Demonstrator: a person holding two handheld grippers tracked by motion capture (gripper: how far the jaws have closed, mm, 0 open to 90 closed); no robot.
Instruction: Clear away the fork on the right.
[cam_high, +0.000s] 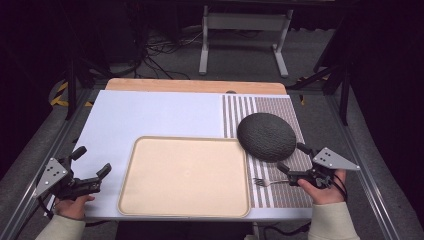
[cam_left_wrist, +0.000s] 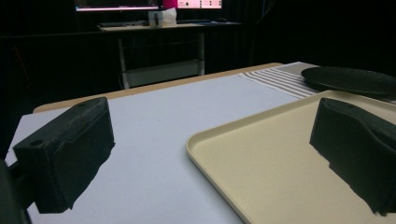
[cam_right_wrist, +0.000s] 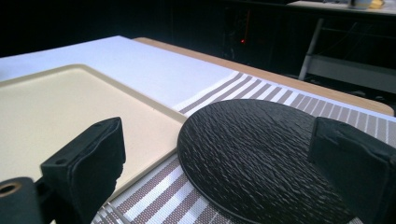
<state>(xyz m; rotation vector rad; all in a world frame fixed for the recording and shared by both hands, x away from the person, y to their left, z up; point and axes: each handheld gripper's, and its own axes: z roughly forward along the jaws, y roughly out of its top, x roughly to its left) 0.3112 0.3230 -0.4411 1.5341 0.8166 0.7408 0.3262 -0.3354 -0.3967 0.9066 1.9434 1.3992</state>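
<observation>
the bench is lying under a pale blue-white sheet, with a bare wooden strip showing along its far edge. on the right part of it a striped placemat is running front to back in brown and white bands. a big cream tray is sitting at the near middle of the bench, its right rim touching or just overlapping the placemat's left edge, and its inside is bare. a round black plate with a rough slate-like surface is resting on the placemat, its left edge reaching over the tray's far right corner. a small metal fork is lying on the placemat in front of the plate, tines pointing toward the tray.

i am holding my left gripper low at the bench's near left corner, just beside the tray's left rim, and its fingers are spread wide with nothing between them. i am holding my right gripper at the placemat's right side, near the plate's near right edge, and its fingers are also spread apart and gripping nothing; the plate is showing between them but farther off, and the fork's handle is ending just beside this gripper's lower finger.
</observation>
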